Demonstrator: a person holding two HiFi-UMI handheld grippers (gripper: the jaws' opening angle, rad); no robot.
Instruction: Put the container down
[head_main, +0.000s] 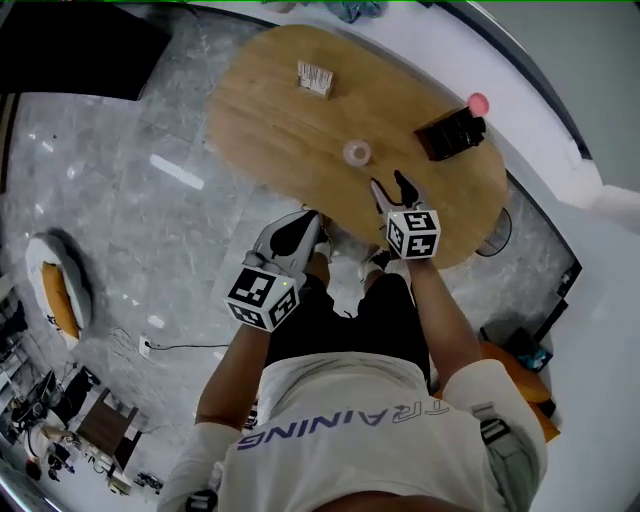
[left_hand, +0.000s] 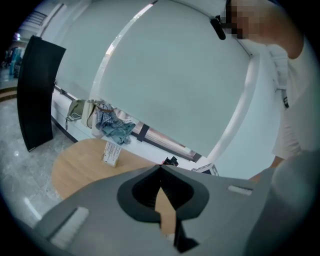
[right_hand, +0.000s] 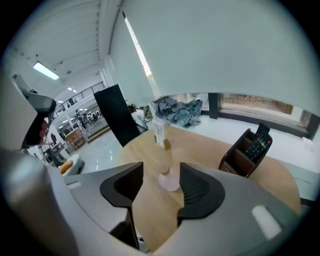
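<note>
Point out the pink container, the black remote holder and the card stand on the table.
pink container (head_main: 357, 152), head view, its round top.
black remote holder (head_main: 448, 135), head view, its body.
card stand (head_main: 315, 78), head view, its cards.

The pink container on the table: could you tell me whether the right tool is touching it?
Apart. The head view shows bare tabletop between the right tool tips and the pink container.
</note>
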